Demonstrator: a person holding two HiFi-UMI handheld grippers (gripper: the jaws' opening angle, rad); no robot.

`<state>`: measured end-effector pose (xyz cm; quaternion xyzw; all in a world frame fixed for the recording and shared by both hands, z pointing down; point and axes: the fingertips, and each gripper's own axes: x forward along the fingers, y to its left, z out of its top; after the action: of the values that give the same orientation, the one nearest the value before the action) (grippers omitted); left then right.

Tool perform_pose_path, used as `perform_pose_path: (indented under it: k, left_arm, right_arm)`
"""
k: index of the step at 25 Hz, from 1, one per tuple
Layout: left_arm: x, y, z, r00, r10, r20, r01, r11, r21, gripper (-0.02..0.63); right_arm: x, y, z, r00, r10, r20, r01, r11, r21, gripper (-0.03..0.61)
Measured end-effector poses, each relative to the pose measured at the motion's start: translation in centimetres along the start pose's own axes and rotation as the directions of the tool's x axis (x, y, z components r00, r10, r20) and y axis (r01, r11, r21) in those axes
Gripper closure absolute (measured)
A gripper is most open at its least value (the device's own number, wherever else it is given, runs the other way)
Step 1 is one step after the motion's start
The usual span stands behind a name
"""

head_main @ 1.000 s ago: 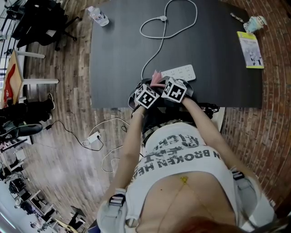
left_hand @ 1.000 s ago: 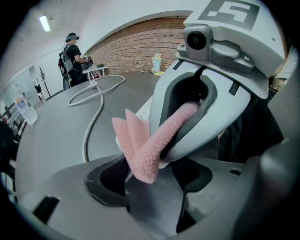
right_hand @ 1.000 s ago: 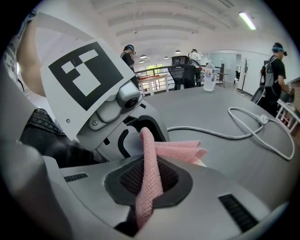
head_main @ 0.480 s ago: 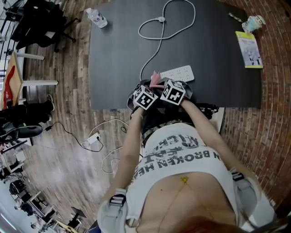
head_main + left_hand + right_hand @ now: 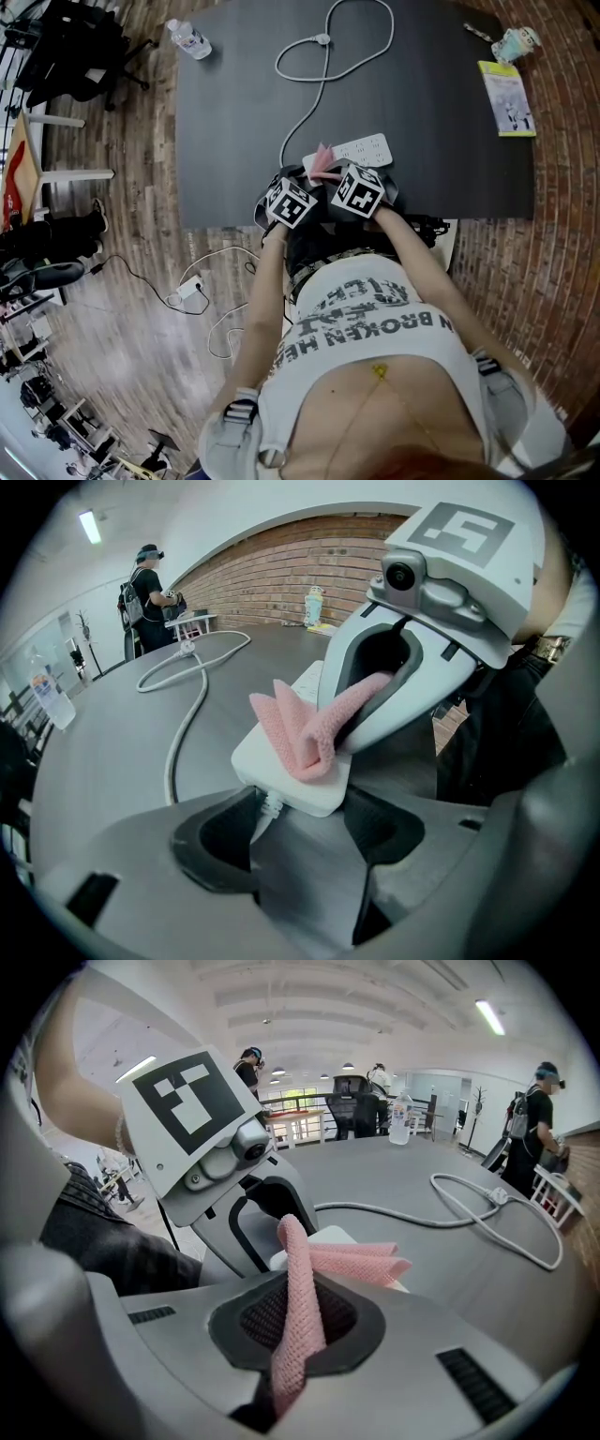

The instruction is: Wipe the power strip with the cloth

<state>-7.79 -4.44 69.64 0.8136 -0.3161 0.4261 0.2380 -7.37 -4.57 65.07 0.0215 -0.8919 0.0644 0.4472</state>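
A white power strip point(image 5: 361, 150) lies near the front edge of the dark table point(image 5: 234, 141). Its cord point(image 5: 298, 108) loops away to a plug point(image 5: 322, 39). My left gripper point(image 5: 289, 202) is at the strip's cord end point(image 5: 291, 785), one pad against each side of it, the left gripper point(image 5: 300, 822) holding that end. My right gripper point(image 5: 358, 190) is shut on a pink cloth point(image 5: 298, 1288). The folded free part of the cloth point(image 5: 305, 728) rests on the strip's near end point(image 5: 323, 1237). In the left gripper view the right gripper point(image 5: 375, 700) hangs just over the strip.
A water bottle point(image 5: 187, 39) stands at the table's far left corner. A booklet point(image 5: 506, 98) and a small cup-like object point(image 5: 518, 42) lie at the far right. Cables and an adapter point(image 5: 192, 284) lie on the wood floor. People stand beyond the table point(image 5: 145, 597).
The head view has shifted slightly. Both grippers, the cloth and the strip keep nearly the same places on the table.
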Motion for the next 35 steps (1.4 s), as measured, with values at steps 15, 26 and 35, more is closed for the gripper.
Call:
perform_pose_path:
  k: [15,26,35]
  left_arm:
    - [0.0,0.1,0.1,1.0,0.004,0.005,-0.004,1.0,0.0,0.339]
    - [0.1,0.0,0.1,1.0,0.001,0.011,-0.001,1.0,0.0,0.339]
    - [0.1,0.0,0.1,1.0,0.004,0.011,-0.004,1.0,-0.001,0.339]
  right_arm:
    - [-2.0,-1.9,-2.3,0.998,-0.069,0.012,0.068,0.994,0.088,0.562]
    - [-3.0,-3.1,-3.7,0.993,-0.116,-0.004,0.116,0.986,0.117,0.562]
    - [-4.2,-4.1,-5.0,0.989,-0.15,-0.006,0.149,0.977,0.153,0.562]
